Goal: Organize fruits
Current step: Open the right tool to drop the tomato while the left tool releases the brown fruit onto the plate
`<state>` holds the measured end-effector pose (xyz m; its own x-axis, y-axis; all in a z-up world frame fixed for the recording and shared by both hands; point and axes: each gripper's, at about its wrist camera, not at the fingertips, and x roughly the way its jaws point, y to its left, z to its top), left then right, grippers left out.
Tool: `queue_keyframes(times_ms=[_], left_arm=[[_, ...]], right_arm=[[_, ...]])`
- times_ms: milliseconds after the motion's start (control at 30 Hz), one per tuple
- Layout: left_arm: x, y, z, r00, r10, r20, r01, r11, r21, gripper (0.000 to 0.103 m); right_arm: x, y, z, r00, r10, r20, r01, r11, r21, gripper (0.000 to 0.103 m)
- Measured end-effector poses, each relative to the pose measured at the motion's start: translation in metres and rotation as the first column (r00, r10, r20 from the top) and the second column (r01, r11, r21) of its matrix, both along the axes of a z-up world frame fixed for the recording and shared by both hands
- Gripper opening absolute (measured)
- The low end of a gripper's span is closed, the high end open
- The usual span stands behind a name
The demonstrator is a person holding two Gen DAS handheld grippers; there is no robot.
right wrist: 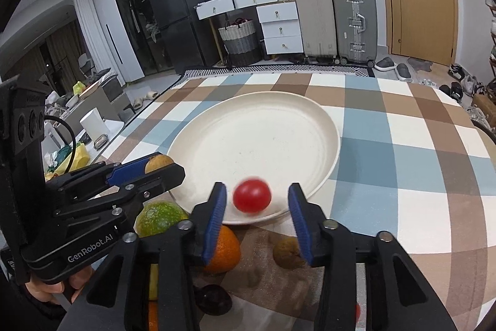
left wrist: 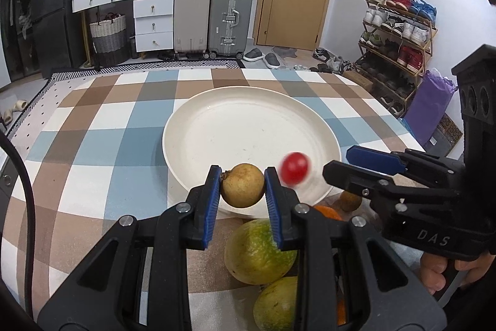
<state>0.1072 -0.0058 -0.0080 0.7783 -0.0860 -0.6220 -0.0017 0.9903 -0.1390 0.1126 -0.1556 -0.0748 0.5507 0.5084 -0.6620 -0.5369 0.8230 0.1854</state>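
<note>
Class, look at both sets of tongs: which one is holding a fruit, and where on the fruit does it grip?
The left tongs pinch the tan round fruit across its sides. The right tongs are open, holding nothing.

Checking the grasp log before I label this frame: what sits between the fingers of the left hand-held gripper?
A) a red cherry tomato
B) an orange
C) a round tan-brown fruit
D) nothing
C: the left hand-held gripper has both blue pads pressed against the round tan-brown fruit, held over the white plate's near rim; the cherry tomato lies blurred between the open right fingers.
</note>
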Motion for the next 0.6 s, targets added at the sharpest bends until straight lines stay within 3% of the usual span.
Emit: queue_keyframes(times_ms=[133,233,300,400,500,567,600], left_arm=[[-0.002,0.002,0.002,1.000,0.008,0.016,-0.008,1.000,-0.007,0.026],[-0.005,0.004,0.006,0.999,0.026,0.027,-0.026,1.000,-0.007,0.046],[-0.009,0.008,0.008,0.998,0.051,0.044,-0.052,0.999,0.000,0.064],[-0.014,0.016,0.011,0.996,0.068,0.060,-0.067,0.997,-0.030,0.077],[-0.021,0.019,0.014,0.995,0.074,0.067,-0.071,0.997,-0.038,0.081],[-0.026,0.017,0.015,0.994,0.076,0.072,-0.076,0.997,-0.012,0.082],[-0.029,0.016,0.015,0.994,0.077,0.072,-0.077,0.997,0.003,0.083]], right_arm=[[-0.002,-0.004,0.004,1.000,-0.002,0.006,0.002,1.000,0.002,0.050],[-0.005,-0.006,0.005,1.000,-0.004,0.015,0.004,1.000,-0.005,0.051],[-0.004,-0.008,0.005,1.000,-0.011,0.009,0.011,1.000,-0.007,0.053],[-0.005,-0.011,0.005,1.000,-0.018,0.010,0.018,1.000,-0.011,0.057],[-0.008,-0.015,0.007,0.999,-0.030,0.029,0.030,0.999,-0.020,0.069],[-0.011,-0.018,0.009,0.999,-0.035,0.037,0.036,0.999,-0.022,0.085],[-0.012,-0.019,0.009,0.999,-0.037,0.041,0.037,0.999,-0.020,0.088]])
